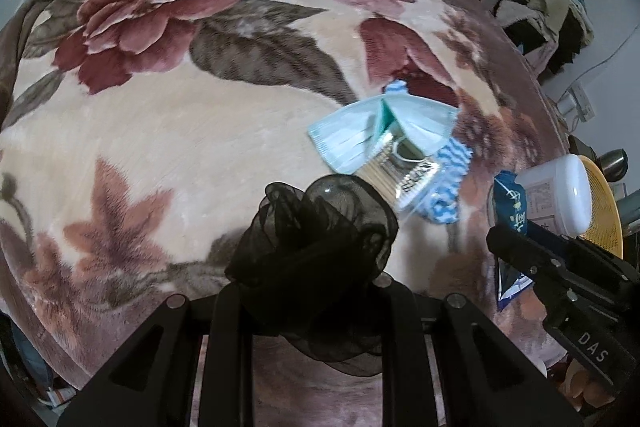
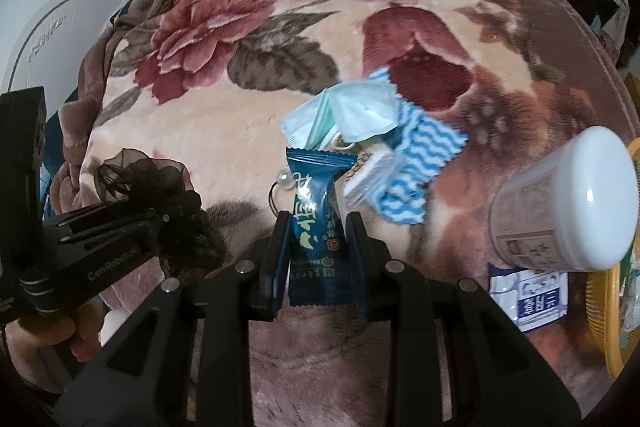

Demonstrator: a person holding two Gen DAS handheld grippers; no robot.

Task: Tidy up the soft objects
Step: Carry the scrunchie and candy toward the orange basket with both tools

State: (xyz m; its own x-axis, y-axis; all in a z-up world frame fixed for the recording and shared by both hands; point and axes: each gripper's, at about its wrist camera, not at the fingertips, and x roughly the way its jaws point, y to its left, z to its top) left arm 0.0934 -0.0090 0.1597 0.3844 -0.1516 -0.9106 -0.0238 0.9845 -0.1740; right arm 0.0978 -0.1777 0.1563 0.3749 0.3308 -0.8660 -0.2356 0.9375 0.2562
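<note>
Currently mid-carry, both tools loaded, judging by how each load hangs clear of the blanket [image 1: 160, 131]. Left tool [image 1: 316, 291] closed on a black mesh scrunchie [image 1: 320, 239]. Right tool [image 2: 318, 239] closed on a blue sachet [image 2: 316, 203], pinched upright between the jaws. Both loads above the near part of the bed.

Remaining pile near the bed's middle: face masks [image 1: 360, 131], a striped cloth [image 2: 416, 163] beneath and beside them, a clear packet [image 1: 400, 179] partly under the masks. White jar [image 2: 568, 203] on its side at the right, contents not visible. Flat white-and-blue packet [image 2: 532, 299] just below the jar. Yellow basket [image 2: 608, 307] at the right edge, rim only in view; contents blurred, cannot tell.

Next move, as a judgement: carry each load to a drop place, possibly the pile or the basket; destination not settled by these views. Keep the grips firm, since the mesh drapes loosely and may snag. Release only once each load rests.
</note>
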